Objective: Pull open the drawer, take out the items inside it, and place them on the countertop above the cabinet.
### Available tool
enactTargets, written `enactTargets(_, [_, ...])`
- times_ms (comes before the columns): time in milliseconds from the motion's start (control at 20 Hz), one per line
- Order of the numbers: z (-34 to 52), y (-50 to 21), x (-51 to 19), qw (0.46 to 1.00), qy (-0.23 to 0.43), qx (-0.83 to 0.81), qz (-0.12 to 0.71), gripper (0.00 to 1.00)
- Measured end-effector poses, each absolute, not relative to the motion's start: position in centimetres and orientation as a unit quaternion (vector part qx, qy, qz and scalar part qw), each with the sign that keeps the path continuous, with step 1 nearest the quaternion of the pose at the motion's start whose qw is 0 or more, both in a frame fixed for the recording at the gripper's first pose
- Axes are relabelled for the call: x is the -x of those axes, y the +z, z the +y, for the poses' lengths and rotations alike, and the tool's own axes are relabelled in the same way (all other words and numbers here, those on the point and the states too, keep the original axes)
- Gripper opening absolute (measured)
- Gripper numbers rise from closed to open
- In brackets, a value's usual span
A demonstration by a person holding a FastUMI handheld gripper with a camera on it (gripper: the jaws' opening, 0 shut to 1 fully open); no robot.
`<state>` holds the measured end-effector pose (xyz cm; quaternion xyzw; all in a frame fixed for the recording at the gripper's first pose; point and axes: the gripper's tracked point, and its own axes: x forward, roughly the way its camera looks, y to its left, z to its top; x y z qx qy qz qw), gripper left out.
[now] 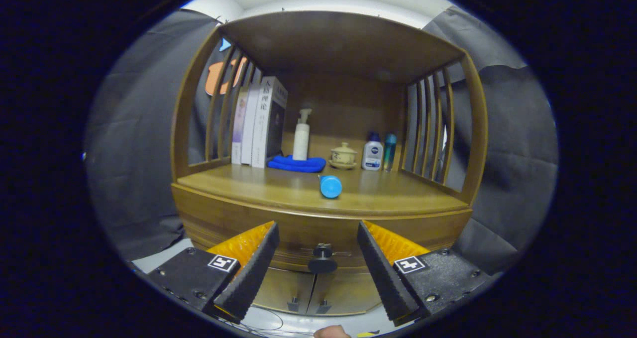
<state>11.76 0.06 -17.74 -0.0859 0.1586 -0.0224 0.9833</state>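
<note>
Tool (317, 258) wide open, nothing gripped; dark drawer knob (322, 261) sits between its fingers, apart from both. Drawer (298, 228) closed w/ wooden worktop (278, 191) just above. Blue bottle (330, 185) lies on worktop; books (261, 121), pump bottle (301, 136) on blue cloth (296, 164) behind.

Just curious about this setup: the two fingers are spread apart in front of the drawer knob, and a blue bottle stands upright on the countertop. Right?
Not quite. In the gripper view the blue bottle lies on its side on the countertop. The gripper is indeed open, with the drawer knob just ahead between its fingers.
</note>
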Motion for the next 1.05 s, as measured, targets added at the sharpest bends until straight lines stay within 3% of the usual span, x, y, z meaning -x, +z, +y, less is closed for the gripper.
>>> enactTargets(650, [1.3, -5.6, 1.4, 0.990, 0.047, 0.027, 0.129, 1.00])
enactTargets(1050, [1.2, -0.5, 6.0, 0.994, 0.064, 0.010, 0.092, 1.00])
